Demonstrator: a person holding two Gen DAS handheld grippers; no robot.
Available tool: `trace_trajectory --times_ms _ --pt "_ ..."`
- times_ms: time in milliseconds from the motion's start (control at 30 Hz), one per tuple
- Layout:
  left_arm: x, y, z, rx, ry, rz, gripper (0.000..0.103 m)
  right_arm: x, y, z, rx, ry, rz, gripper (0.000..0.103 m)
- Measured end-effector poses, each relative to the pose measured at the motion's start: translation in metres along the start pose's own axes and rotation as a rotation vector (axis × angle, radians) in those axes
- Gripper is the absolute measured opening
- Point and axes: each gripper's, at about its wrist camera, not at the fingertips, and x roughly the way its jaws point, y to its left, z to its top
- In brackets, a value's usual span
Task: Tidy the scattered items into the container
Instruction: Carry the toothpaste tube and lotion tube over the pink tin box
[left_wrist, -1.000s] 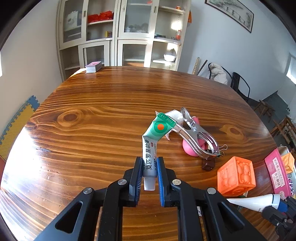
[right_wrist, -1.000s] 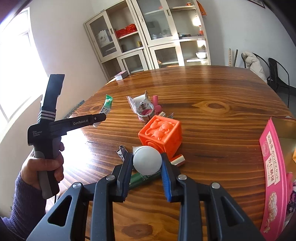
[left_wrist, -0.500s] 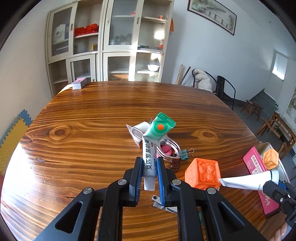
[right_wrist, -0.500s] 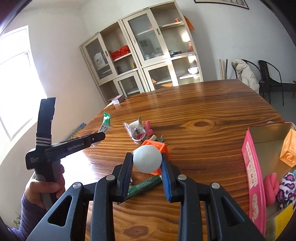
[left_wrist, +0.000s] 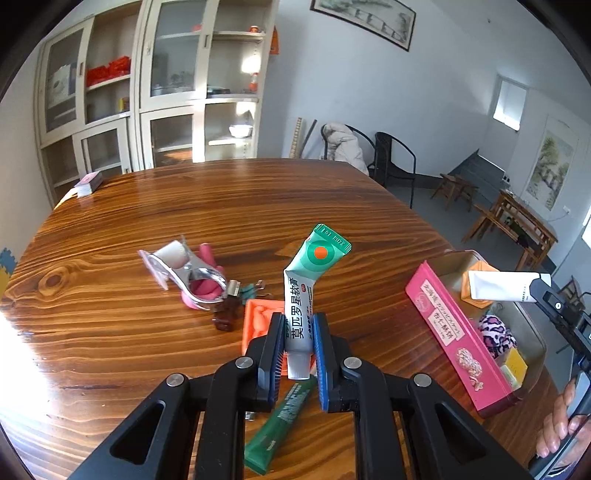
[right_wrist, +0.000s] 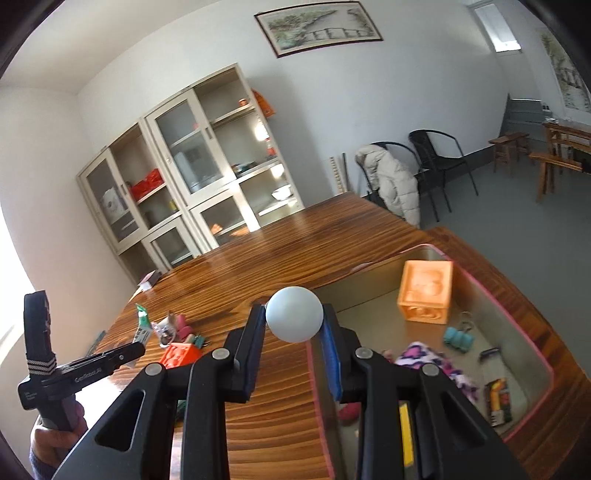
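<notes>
Wooden table (left_wrist: 155, 206); tin (right_wrist: 532, 354) contents blurred

I'm looking into what reads as a plain office or meeting room: a big round wooden desk (left_wrist: 147, 236) fills the middle, glass-door cabinets (left_wrist: 155, 103) with boxes and bowls line the back wall, a framed landscape painting (right_wrist: 317, 26) hangs above, black metal chairs (right_wrist: 439, 162) stand by the wall, one draped with a coat (right_wrist: 391, 184), and wooden stools (left_wrist: 454, 184) sit on grey floor.
</notes>
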Motion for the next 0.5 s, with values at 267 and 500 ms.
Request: trace_trajectory --times_ms 267,500 --pt "0.017 -0.078 0.009 0.116 0.027 -0.105 0.016 -0.018 -0.057 0.002 0.075 -0.038 -0.166 0.033" --pt "0.034 -0.143 0.015 0.195 0.054 -0.193 0.016 -0.018 -0.08 -0.006 0.101 -0.039 -0.232 0.033"
